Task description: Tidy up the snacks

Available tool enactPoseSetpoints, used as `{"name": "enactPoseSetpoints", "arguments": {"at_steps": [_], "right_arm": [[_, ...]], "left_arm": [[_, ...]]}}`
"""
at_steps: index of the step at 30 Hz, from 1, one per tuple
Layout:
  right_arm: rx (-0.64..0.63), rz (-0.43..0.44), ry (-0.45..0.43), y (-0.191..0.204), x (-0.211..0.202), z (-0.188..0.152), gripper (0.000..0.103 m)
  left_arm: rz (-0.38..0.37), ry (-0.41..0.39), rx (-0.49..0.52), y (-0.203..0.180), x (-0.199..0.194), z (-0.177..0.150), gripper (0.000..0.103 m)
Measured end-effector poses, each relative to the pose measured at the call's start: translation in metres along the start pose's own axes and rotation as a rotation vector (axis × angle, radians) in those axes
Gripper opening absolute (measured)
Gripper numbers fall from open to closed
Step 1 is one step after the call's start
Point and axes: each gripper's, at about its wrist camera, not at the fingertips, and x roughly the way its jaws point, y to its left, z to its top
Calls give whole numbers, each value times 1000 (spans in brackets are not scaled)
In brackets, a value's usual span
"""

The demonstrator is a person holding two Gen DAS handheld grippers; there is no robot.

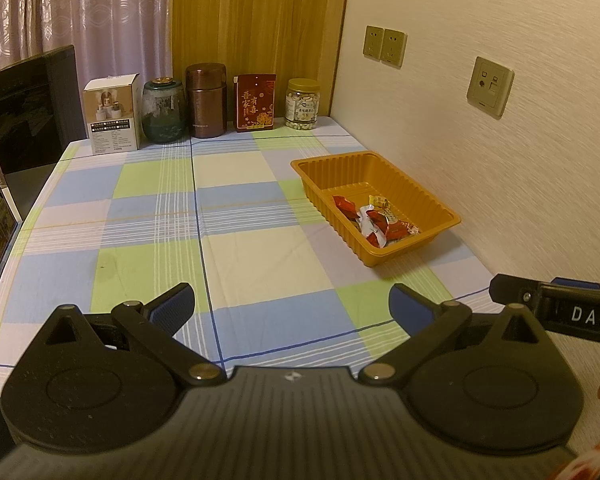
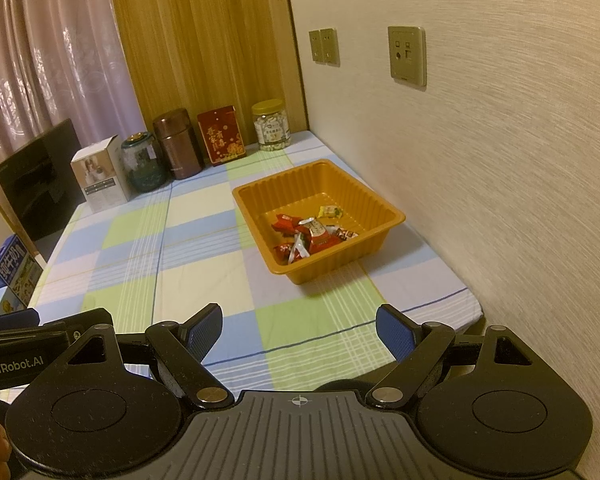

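Note:
An orange plastic tray sits on the checked tablecloth near the right wall. Several wrapped snacks, mostly red with one yellow piece, lie inside it. My left gripper hovers over the near part of the table, open, nothing between its blue-padded fingers. My right gripper is likewise open and empty, short of the tray and nearer the front edge. The side of the right gripper shows at the right edge of the left wrist view, and the left gripper shows at the left of the right wrist view.
Along the back stand a white box, a green glass jar, a brown canister, a red pouch and a jar of nuts. A black appliance stands at left. Wall sockets are on the right wall.

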Motion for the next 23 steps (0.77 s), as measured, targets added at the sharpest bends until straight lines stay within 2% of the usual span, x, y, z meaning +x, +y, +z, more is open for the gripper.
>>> {"name": "enactPoseSetpoints", "arguments": {"at_steps": [23], "right_arm": [[1,2,-1,-1,0,-2,84]], "left_arm": [[-12,-20,3,-3,-1,-5,103]]}}
